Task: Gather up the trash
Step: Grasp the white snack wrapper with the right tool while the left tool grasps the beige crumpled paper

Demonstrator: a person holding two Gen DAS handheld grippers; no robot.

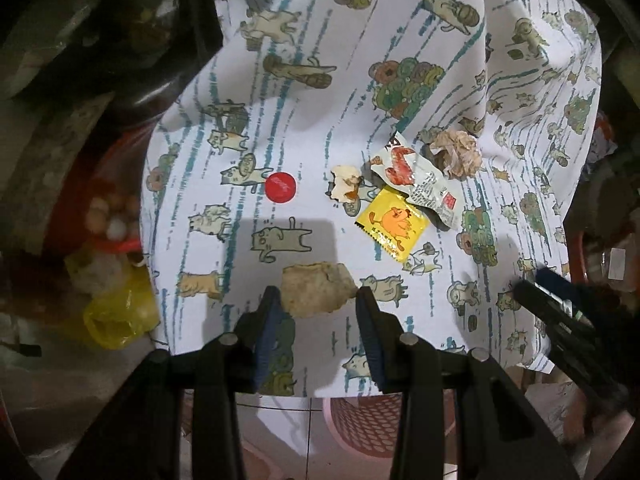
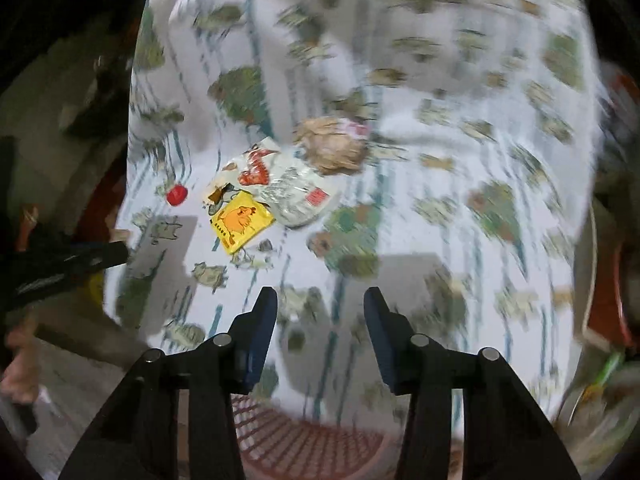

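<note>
Trash lies on a cat-print cloth [image 1: 320, 120]. A tan crumpled wad [image 1: 316, 288] sits just ahead of and between the tips of my open left gripper [image 1: 318, 300], not gripped. Further off lie a red bottle cap [image 1: 281, 187], a torn pale scrap [image 1: 345, 187], a yellow sachet [image 1: 392, 224], a white-and-red wrapper [image 1: 416, 176] and a brown paper ball [image 1: 458, 152]. My right gripper [image 2: 320, 300] is open and empty above the cloth; its view is blurred and shows the sachet [image 2: 242, 220], the wrapper [image 2: 280, 180], the cap [image 2: 177, 195] and the ball [image 2: 332, 148].
A pink mesh basket [image 1: 368, 424] stands on the floor under the cloth's near edge, and it also shows in the right wrist view [image 2: 312, 448]. A yellow plastic bag [image 1: 116, 312] and a red basin [image 1: 116, 208] sit at the left. The other gripper [image 1: 560, 312] is at the right.
</note>
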